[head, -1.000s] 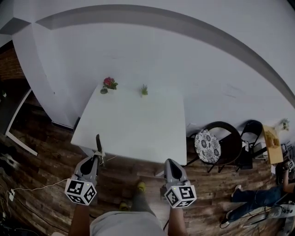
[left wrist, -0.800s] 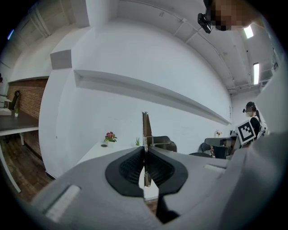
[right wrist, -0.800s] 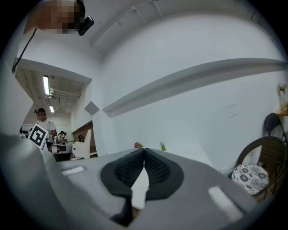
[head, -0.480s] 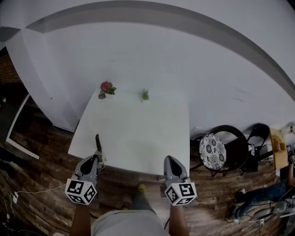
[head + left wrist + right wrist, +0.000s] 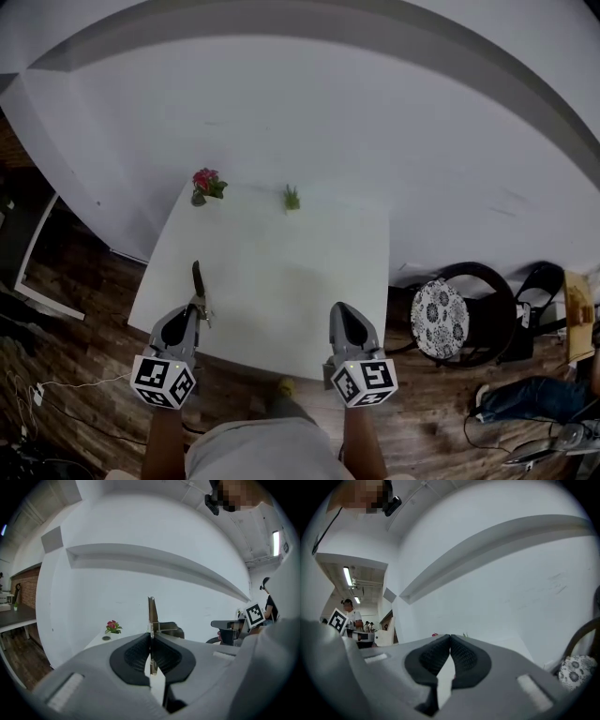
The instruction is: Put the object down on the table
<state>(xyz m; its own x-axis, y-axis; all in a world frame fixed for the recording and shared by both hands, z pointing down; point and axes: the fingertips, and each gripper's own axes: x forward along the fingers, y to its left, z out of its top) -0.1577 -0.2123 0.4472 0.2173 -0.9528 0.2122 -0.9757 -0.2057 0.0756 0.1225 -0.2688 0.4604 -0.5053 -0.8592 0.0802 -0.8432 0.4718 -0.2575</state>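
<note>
Now, lower left of head view: left gripper clamped shut on thin upright blade-like object, possibly knife; too slim to name surely. Object sticks forward over near-left part of white table, above surface, not laid down. Left gripper view: object pinched between pads of left gripper. Right gripper at lower centre, jaws together, nothing between. Red flower pot and small green plant at table's far edge.

Fig.: office/lab-type room. White table w/ flower pot, bare white wall, wood-plank floor, chairs, loose cable.
</note>
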